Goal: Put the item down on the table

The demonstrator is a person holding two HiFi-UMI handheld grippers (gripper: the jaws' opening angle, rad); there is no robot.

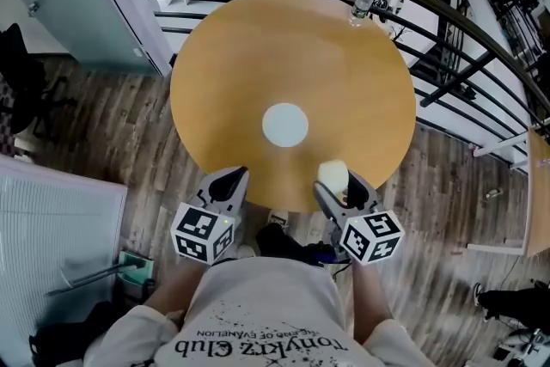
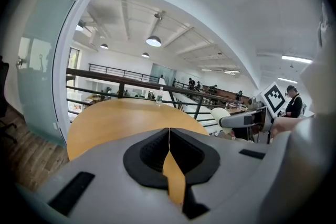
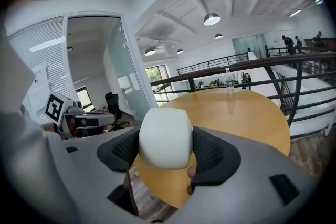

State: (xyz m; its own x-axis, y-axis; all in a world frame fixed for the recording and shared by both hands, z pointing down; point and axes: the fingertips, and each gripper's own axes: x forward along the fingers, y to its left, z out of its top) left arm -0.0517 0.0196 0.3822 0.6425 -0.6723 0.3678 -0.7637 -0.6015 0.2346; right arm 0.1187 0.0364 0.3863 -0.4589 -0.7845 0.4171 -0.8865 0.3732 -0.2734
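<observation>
Right gripper [image 3: 166,150] pinches white rounded item [image 3: 165,137], one black pad on each side. Item sits at near edge of round wooden table [image 1: 258,56], right of centre; cannot tell if it touches tabletop. Left gripper [image 2: 169,138] has jaws pressed together, nothing between, and hovers at near edge too, well apart from right gripper. White disc [image 1: 284,124] at table centre. Water bottle [image 1: 362,6] upright at far edge, beside dark railing [image 1: 447,13].
</observation>
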